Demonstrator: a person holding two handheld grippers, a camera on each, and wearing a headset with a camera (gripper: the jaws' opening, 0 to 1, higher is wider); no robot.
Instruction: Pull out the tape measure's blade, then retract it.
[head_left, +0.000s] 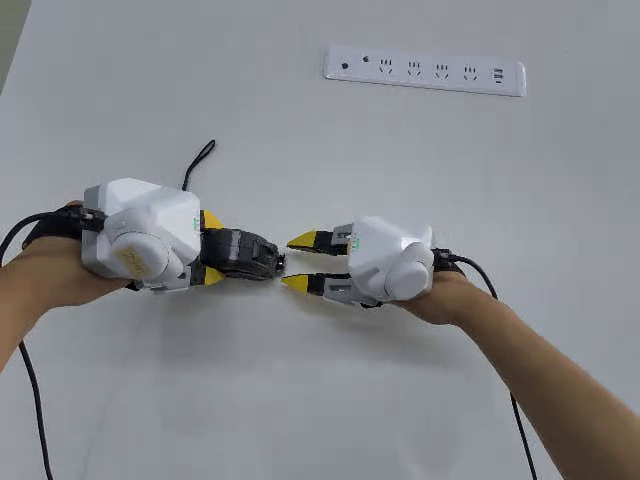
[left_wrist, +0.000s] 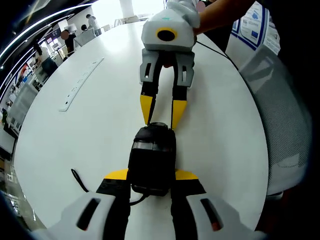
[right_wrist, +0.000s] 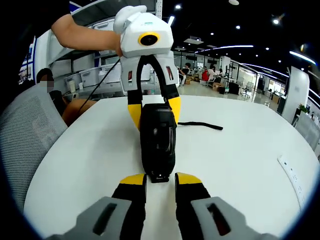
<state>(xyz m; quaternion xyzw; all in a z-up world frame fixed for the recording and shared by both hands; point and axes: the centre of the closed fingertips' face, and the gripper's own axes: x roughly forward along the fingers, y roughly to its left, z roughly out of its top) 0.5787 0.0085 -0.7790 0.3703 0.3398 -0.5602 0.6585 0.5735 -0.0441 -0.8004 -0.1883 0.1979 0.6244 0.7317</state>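
A black tape measure (head_left: 243, 254) lies lengthwise in my left gripper (head_left: 212, 248), whose yellow-tipped jaws are shut on its sides just above the white table. In the left gripper view the tape measure's case (left_wrist: 152, 159) sits between the jaws of the left gripper (left_wrist: 152, 175). My right gripper (head_left: 297, 262) faces it from the right, open, with its tips on either side of the case's front end. In the right gripper view the blade's end tab (right_wrist: 159, 177) lies between the parted tips of the right gripper (right_wrist: 160, 179). No blade is drawn out.
A white power strip (head_left: 425, 70) lies at the far side of the table (head_left: 300, 400). The tape measure's black wrist strap (head_left: 200, 160) trails behind the left gripper. A grey mesh chair (left_wrist: 285, 125) stands beside the table's round edge.
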